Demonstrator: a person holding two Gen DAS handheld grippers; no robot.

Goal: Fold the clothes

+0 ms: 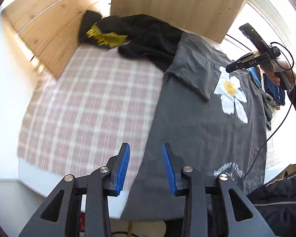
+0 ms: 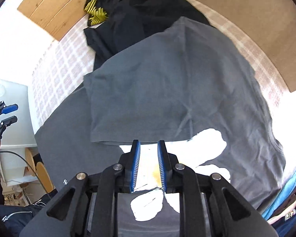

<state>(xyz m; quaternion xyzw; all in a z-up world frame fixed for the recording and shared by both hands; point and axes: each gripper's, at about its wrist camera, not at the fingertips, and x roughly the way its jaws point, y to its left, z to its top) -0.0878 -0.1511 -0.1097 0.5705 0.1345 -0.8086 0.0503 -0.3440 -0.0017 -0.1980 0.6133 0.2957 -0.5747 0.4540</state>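
- The grey T-shirt [image 1: 199, 130] with a white daisy print [image 1: 231, 93] lies spread on a pink-and-white checked cloth [image 1: 84, 106] covering the surface; in the left wrist view it fills the centre and right of the frame, its hem hanging off the near edge at the bottom.
- One sleeve [image 2: 148, 90] is folded inward over the chest, its cuff edge just above the daisy in the right wrist view.
- The left gripper [image 1: 146, 165] hovers over the shirt's left edge, its blue fingers [image 1: 124, 165] moderately apart and empty.
- The right gripper [image 2: 148, 165] hangs over the daisy, fingers [image 2: 135, 165] narrow, with a slim gap showing print between them; they grip no fabric.
- Risk: the folded sleeve may slide open when the next fold is lifted, since nothing pins it.
- Risk: fingers pinching at the left edge may catch the checked cloth along with the shirt and drag it.
- Risk: the overhanging hem may pull the shirt toward the near edge if it is lifted unevenly.
- A black garment with yellow stripes [image 1: 140, 35] lies heaped at the top of the frame, touching the grey shirt's upper end; it may snag or be drawn into a fold.
- Blue clothing [image 2: 286, 193] sits at the right edge, just beside the shirt.
- Wooden panels [image 1: 49, 27] stand behind the surface.
- A black cable [image 1: 266, 138] trails across the right side and could catch.
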